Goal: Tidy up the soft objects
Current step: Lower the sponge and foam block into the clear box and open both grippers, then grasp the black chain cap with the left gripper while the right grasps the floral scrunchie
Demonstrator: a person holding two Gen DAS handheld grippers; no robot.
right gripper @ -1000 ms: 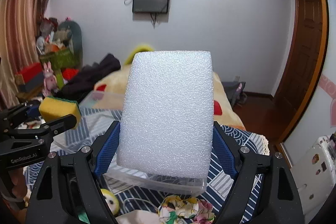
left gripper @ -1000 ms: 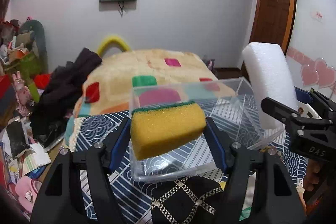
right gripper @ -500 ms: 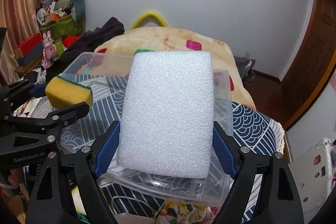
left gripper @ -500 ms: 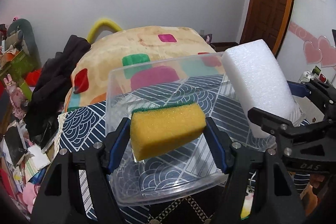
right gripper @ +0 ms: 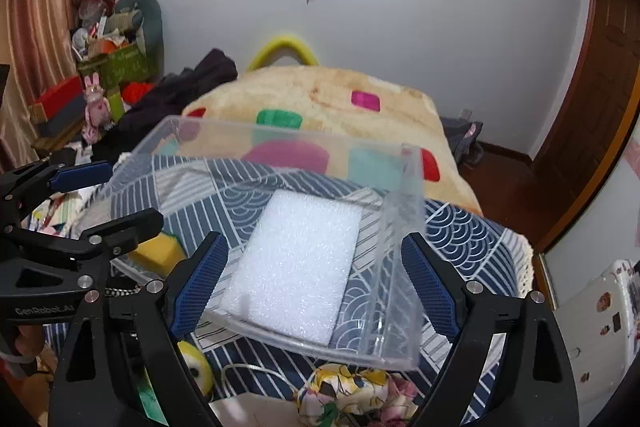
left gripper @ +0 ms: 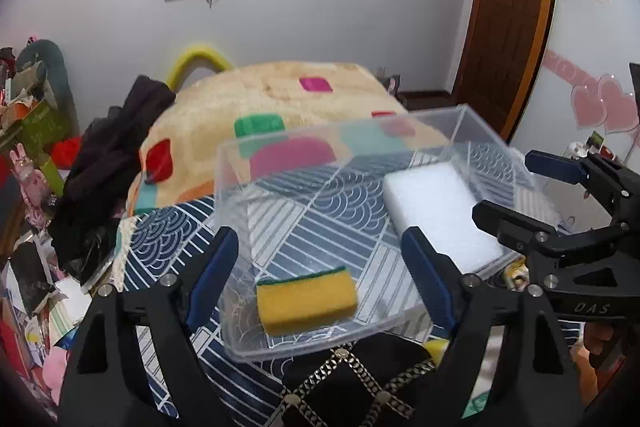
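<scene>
Left gripper (left gripper: 320, 267): fingers spread wide, holding nothing. It sits just above the near edge of the bin (left gripper: 280, 147), at 6 o'clock of the left wrist view.

Right gripper (right gripper: 316, 275): fingers likewise spread, empty, poised over the bin's near right part.

Bin: clear plastic, rectangular, resting on a blue-and-white patterned cloth (left gripper: 168, 239). It occupies the centre of both views.

Sponge (left gripper: 306, 299): yellow with a green scouring face. It lies on the bin floor at the near left corner, at 6 o'clock of the left wrist view, between the left gripper's fingers but touching neither. In the right wrist view it shows at 9 o'clock, partly hidden by the left gripper.

Foam (right gripper: 298, 267): white block, lying flat on the bin floor toward the right side, apart from the sponge. In the left wrist view it sits at 3 o'clock; in the right wrist view it is central, between the right gripper's fingers with a clear gap on each side.

Surroundings: a cream blanket (left gripper: 272, 103) with coloured squares beyond the bin at 12 o'clock; a floral fabric bundle (right gripper: 352, 391) on the cloth at 6 o'clock of the right wrist view.
</scene>
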